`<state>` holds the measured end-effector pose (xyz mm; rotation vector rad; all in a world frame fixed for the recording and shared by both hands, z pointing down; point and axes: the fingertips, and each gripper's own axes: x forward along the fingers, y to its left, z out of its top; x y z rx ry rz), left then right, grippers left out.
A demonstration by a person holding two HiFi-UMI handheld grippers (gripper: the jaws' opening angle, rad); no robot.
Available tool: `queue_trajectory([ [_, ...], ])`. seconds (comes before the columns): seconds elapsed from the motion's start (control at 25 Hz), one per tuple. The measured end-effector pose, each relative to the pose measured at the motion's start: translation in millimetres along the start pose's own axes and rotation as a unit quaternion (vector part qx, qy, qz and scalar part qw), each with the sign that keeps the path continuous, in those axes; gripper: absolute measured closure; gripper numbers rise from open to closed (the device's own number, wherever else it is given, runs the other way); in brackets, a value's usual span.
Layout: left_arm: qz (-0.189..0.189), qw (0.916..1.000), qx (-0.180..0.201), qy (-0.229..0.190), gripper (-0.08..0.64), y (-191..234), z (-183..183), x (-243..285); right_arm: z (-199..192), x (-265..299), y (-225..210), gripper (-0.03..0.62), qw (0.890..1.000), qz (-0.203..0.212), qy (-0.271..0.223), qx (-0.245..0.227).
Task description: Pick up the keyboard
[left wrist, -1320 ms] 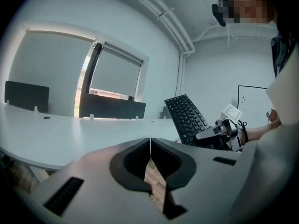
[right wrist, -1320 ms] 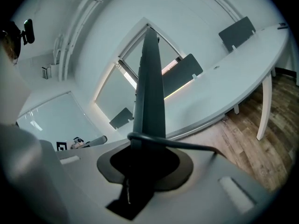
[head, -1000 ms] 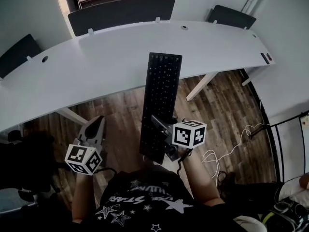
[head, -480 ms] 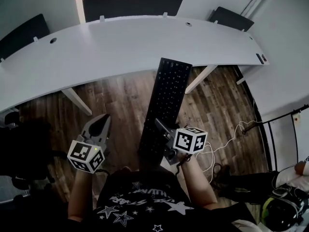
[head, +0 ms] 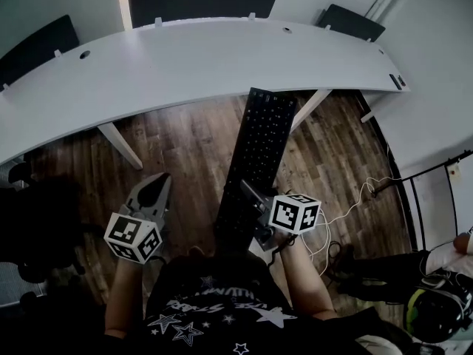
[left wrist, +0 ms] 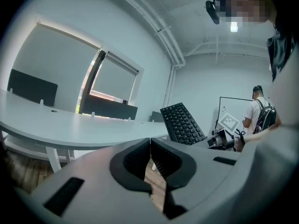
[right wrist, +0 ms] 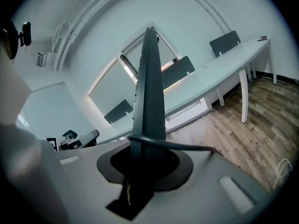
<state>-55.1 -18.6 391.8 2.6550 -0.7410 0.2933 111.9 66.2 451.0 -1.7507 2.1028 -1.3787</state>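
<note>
The black keyboard (head: 255,161) hangs in the air over the wooden floor, its far end level with the near edge of the white desk (head: 185,58). My right gripper (head: 253,200) is shut on its near part. The right gripper view shows the keyboard (right wrist: 149,87) edge-on, rising from between the jaws of the right gripper (right wrist: 145,160), with its black cable (right wrist: 187,147) lying across them. My left gripper (head: 157,183) hangs to the left of the keyboard, apart from it, shut and empty. In the left gripper view the jaws of the left gripper (left wrist: 150,146) meet, and the keyboard (left wrist: 182,122) stands beyond them to the right.
Dark chairs (head: 199,2) stand behind the long curved desk, and another dark chair (head: 37,228) is at my left. White desk legs (head: 122,143) stand on the wooden floor. Loose cables (head: 355,202) lie on the floor at right. A person (left wrist: 259,115) stands far off.
The keyboard's far end, which lay over the desk top, has come back to the desk's edge and now hangs over the floor. The left gripper has hardly shifted.
</note>
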Motion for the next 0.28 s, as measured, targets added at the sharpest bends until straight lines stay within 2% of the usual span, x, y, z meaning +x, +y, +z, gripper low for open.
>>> queue_trajectory([
  [0.28,-0.003,0.9999,0.008,0.005,0.546,-6,-8,-17,-16,0,14,0.514,0.999,0.025,0.006,0.043],
])
